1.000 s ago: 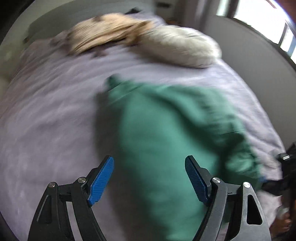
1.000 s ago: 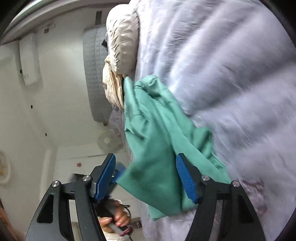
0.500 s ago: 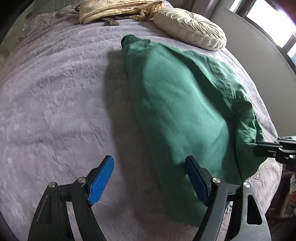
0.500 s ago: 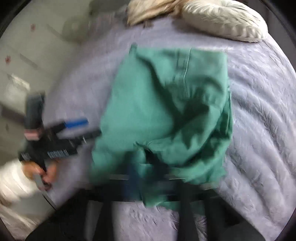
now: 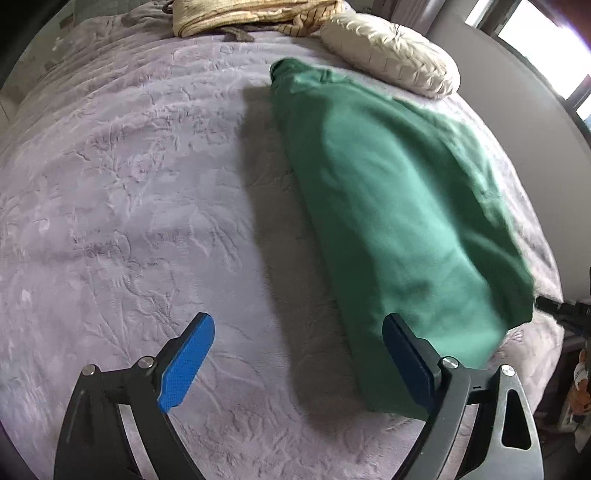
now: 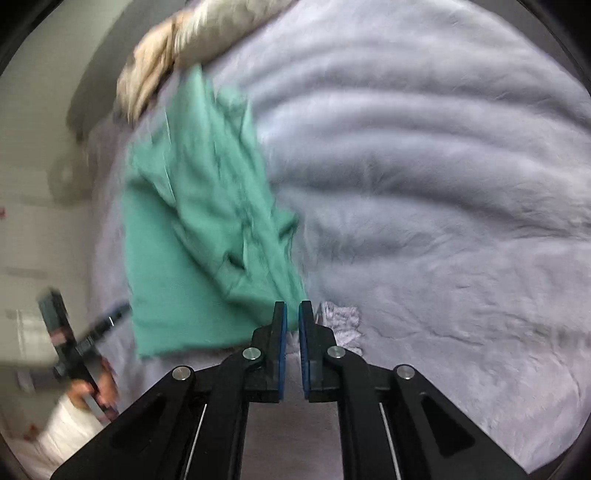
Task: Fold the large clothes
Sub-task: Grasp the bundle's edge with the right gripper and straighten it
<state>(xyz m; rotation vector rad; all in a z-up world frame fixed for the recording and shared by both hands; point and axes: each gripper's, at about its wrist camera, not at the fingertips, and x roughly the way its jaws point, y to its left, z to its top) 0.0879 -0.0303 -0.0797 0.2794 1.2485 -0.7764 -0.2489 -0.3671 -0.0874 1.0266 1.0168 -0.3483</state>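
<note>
Green garment (image 5: 399, 206) — one, on bed (image 5: 129, 192); left gripper (image 5: 295, 354) fingers spreading, empty; right gripper (image 6: 292, 325) fingers parting — corner between.

blurred: green garment (image 6: 207, 229) and bed cover (image 6: 424, 166), right wrist view | cut off: striped cloth (image 5: 251, 14) at 12 o'clock edge | unclear: hand (image 6: 94, 391) at 8 o'clock

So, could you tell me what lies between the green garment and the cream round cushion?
Only a narrow strip of bare lilac bedspread separates the green garment from the cream round cushion; the left wrist view shows it.
</note>
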